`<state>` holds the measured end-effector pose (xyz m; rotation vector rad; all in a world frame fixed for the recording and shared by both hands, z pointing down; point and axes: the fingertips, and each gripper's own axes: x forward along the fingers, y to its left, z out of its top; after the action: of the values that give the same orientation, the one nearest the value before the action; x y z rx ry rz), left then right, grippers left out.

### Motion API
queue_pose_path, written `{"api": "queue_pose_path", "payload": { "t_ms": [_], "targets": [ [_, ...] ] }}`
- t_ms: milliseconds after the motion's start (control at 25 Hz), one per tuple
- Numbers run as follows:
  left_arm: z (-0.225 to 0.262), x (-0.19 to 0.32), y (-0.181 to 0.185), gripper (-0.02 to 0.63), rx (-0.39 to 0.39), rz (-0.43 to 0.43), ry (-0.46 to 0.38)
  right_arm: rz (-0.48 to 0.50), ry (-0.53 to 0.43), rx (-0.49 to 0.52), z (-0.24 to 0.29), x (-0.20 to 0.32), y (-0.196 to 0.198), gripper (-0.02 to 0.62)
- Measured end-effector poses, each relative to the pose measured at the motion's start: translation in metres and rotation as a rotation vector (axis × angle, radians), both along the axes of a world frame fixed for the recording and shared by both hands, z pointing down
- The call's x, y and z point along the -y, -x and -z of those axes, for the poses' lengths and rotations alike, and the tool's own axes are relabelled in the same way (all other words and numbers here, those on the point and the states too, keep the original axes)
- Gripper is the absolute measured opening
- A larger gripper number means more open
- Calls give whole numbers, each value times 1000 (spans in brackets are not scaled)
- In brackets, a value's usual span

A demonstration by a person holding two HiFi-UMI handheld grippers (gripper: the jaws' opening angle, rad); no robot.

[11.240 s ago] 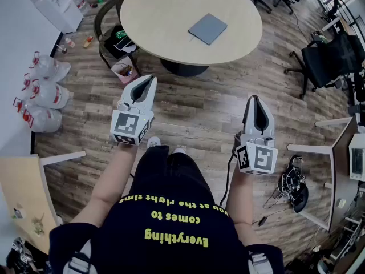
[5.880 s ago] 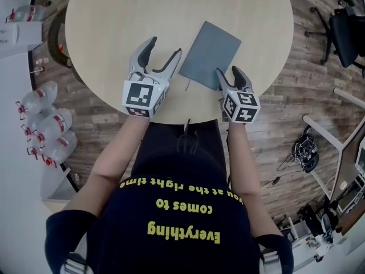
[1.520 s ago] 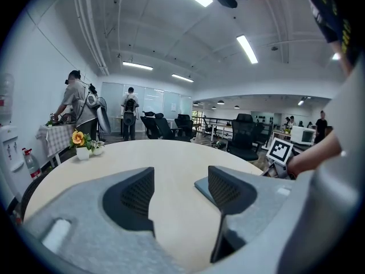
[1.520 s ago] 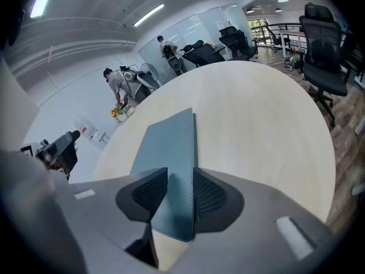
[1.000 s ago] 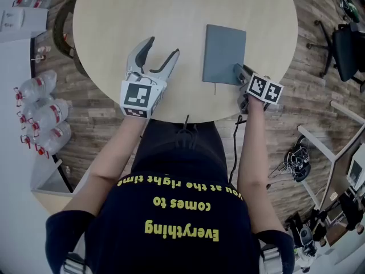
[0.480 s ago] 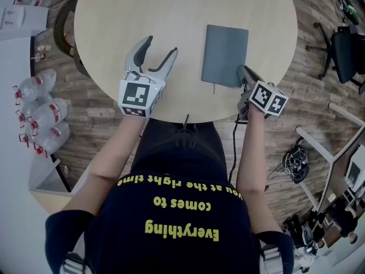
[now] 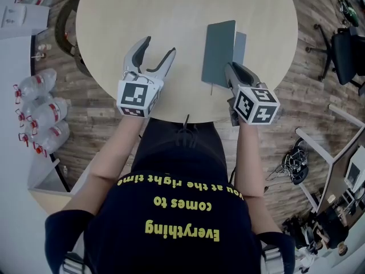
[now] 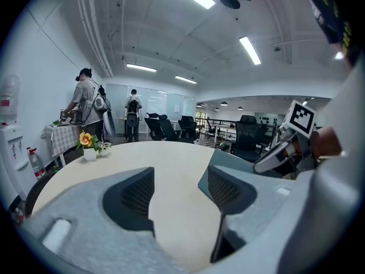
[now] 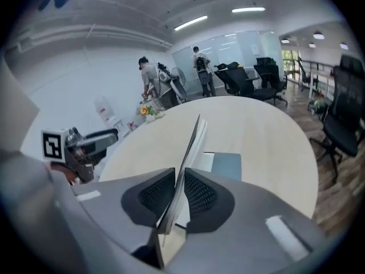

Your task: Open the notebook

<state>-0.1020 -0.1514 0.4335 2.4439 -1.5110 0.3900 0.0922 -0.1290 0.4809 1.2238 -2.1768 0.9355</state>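
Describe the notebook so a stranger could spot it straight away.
Find the round, pale wooden table. On its right side, near the person, lies a thin grey notebook. Its cover stands lifted on edge, pinched by the right hand-held gripper.

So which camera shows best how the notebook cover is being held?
The right gripper view: the right gripper has just closed on the notebook's lifted cover edge. The head view shows the notebook from above, cover raised, the pinch itself unclear. The left gripper view catches only a grey part of it.
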Motion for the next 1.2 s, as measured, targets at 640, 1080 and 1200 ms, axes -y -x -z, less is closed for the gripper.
{"api": "queue_pose_path", "payload": {
  "t_ms": [640,1080,1200],
  "targets": [
    [1,-1,6,304,-7,5,-2,58,-35,-257,-7,-2,-6,66],
    [8,-3,24,304,-3,45,-17,103,18,310,18,-5,79,108],
    [9,-3,33,304,1,62,-18,134,63,458,13,-6,105,104]
  ]
}}
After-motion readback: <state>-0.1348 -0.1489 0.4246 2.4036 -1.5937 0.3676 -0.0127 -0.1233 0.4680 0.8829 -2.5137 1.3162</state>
